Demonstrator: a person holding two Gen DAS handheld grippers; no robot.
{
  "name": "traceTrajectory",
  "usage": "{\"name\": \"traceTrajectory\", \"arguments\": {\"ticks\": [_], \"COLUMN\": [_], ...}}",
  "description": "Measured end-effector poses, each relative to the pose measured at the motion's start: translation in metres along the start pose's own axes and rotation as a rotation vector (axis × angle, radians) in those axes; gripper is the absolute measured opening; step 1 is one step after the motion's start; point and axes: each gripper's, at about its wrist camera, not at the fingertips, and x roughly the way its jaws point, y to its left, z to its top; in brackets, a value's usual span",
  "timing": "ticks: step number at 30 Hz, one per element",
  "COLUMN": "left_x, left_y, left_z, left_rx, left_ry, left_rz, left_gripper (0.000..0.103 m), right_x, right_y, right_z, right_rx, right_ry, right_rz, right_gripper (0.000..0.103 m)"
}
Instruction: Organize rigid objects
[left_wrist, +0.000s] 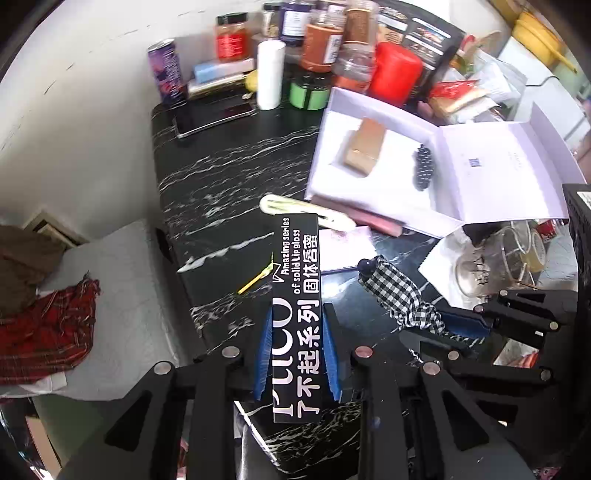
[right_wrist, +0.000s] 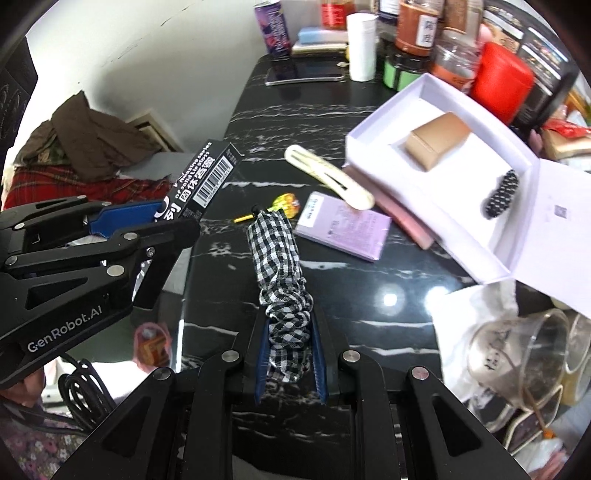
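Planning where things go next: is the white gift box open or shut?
Open. The white gift box has its lid folded flat beside it, exposing a tan box and a black dotted piece inside.

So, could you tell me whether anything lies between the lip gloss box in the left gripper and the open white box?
Only low items: the cream hair clip and a pink pad lie on the counter between the lip gloss box and the white box. Carried above them, nothing visible blocks it.
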Motion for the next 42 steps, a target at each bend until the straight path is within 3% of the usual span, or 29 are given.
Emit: {"name": "traceTrajectory", "arguments": {"ticks": [12,42], "left_x": [-0.014,-0.031], "left_y": [-0.025,-0.076], "left_z": [0.034,0.133], "left_rx": [0.053,0.155], "left_ry": [-0.064,-0.2], "left_rz": [-0.02,-0.034], "left_gripper": [0.025,0.025], "right_x": [-0.031,-0.088], "right_y": [-0.026,-0.105], "right_z": [0.009,0.075], "right_rx": [0.021,0.084], "right_ry": [-0.05,-0.19], "right_rz": [-0.049,-0.15], "right_gripper": [0.02,0.02]}}
